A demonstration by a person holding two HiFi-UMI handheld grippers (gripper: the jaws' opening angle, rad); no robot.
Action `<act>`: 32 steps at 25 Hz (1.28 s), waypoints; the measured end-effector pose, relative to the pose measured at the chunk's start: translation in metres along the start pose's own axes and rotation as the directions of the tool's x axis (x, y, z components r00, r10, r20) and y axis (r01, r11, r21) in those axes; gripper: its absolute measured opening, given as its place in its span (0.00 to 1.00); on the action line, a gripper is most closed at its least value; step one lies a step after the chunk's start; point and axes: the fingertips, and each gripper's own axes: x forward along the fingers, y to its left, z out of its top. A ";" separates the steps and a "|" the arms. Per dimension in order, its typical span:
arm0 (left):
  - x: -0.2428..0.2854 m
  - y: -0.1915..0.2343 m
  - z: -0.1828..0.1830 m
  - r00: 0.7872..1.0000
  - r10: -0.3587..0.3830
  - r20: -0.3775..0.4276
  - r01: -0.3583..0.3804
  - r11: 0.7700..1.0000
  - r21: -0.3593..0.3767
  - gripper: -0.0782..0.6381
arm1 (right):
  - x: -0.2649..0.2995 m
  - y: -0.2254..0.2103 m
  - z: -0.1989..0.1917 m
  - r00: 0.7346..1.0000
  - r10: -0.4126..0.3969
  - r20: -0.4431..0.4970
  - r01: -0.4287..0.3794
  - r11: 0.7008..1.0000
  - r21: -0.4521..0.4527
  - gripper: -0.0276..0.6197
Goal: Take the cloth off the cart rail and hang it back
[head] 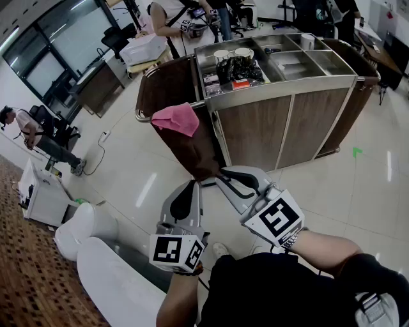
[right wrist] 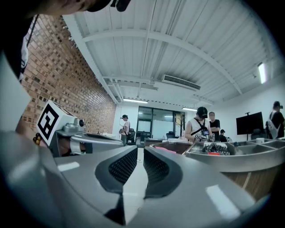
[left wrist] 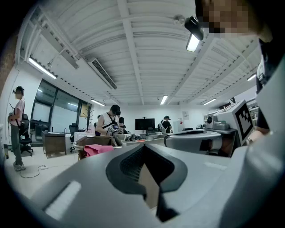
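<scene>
A pink cloth (head: 176, 119) hangs over the rail (head: 143, 118) at the left end of a wood-panelled cart (head: 281, 131) with a steel top. It also shows far off as the cloth (left wrist: 97, 149) in the left gripper view and as a pink edge (right wrist: 167, 150) in the right gripper view. My left gripper (head: 190, 184) and right gripper (head: 222, 173) are held side by side short of the cart, both pointing toward it. The left gripper (left wrist: 142, 150) has its tips together. The right gripper (right wrist: 139, 150) shows only a thin slit. Neither holds anything.
Trays on the cart top hold cups (head: 232, 53) and dark packets. People stand behind the cart (head: 176, 19) and at the far left (head: 29, 131). White rounded objects (head: 89, 227) sit on the floor at lower left. A cable (head: 99, 153) lies on the floor.
</scene>
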 end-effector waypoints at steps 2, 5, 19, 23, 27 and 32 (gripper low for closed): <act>0.006 0.006 0.000 1.000 -0.001 0.003 0.001 1.000 0.003 0.11 | 0.010 -0.009 -0.002 1.000 0.009 0.019 -0.008 0.998 -0.055 0.13; 0.015 0.020 -0.004 1.000 -0.001 0.006 0.001 1.000 0.003 0.11 | 0.025 -0.019 -0.010 1.000 0.005 0.004 -0.005 0.999 -0.044 0.18; 0.090 0.144 -0.035 0.998 -0.059 -0.007 0.059 0.998 -0.034 0.11 | 0.174 -0.100 -0.073 0.993 -0.049 -0.111 0.049 0.999 -0.008 0.37; 0.122 0.191 -0.055 0.996 -0.089 -0.032 0.087 0.995 -0.047 0.11 | 0.227 -0.140 -0.106 0.982 -0.093 -0.167 0.104 0.993 0.056 0.39; 0.151 0.233 -0.071 0.993 -0.110 -0.047 0.107 0.992 -0.066 0.11 | 0.272 -0.177 -0.133 0.967 -0.136 -0.216 0.159 0.983 0.096 0.42; 0.176 0.265 -0.084 0.987 -0.144 -0.063 0.138 0.986 -0.090 0.11 | 0.305 -0.204 -0.167 0.946 -0.160 -0.282 0.206 0.968 0.141 0.48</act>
